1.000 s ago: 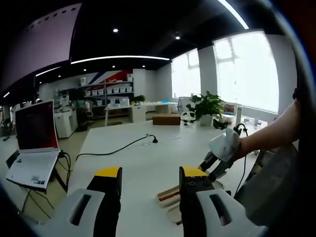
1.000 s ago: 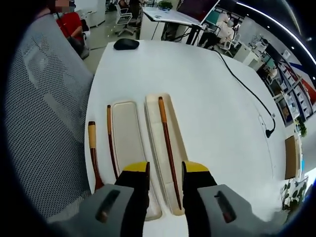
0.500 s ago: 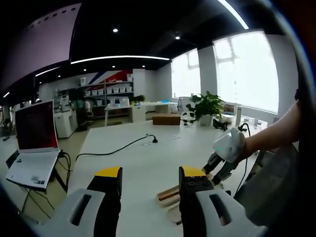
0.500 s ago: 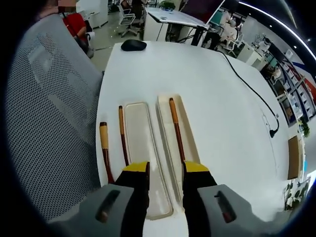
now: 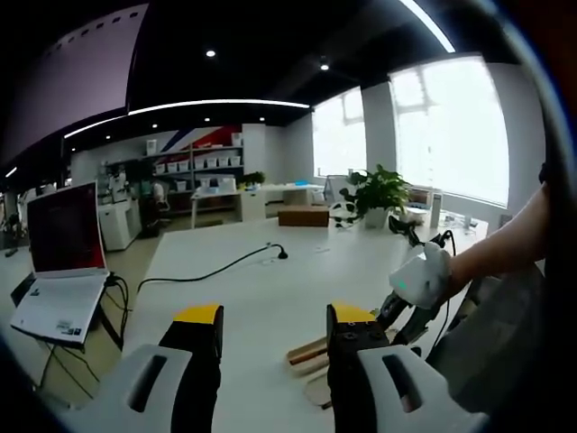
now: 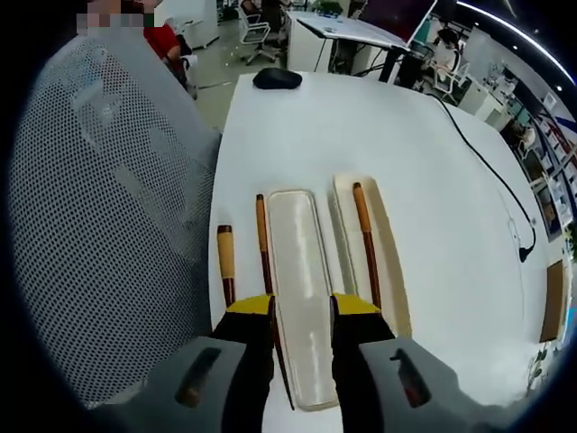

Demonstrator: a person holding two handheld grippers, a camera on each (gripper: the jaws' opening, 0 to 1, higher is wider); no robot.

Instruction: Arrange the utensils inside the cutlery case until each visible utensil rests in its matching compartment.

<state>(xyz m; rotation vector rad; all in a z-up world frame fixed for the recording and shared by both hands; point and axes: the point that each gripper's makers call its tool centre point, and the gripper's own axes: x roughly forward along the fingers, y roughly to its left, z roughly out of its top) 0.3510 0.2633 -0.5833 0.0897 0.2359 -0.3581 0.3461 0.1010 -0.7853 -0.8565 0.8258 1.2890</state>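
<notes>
In the right gripper view the cream cutlery case lies lengthwise on the white table, with a wide empty compartment (image 6: 300, 262) and a narrow one (image 6: 389, 262). A long brown utensil (image 6: 365, 236) rests in the narrow one. Two more utensils lie on the table left of the case: a thin brown one (image 6: 262, 236) and a tan-handled one (image 6: 225, 260). My right gripper (image 6: 302, 314) hovers open above the near end of the wide compartment. My left gripper (image 5: 276, 329) is open and holds nothing. The case's end (image 5: 309, 354) shows beside its right jaw, with the right gripper (image 5: 416, 281) above it.
A grey mesh chair back (image 6: 99, 207) stands along the table's left edge. A black mouse (image 6: 277, 78) lies at the far end and a black cable (image 6: 491, 171) runs down the right. An open laptop (image 5: 61, 244) and a potted plant (image 5: 377, 194) stand farther off.
The right gripper's camera has slid left, from over the narrow compartment to over the wide one. In the left gripper view the right gripper has sunk a little and moved right.
</notes>
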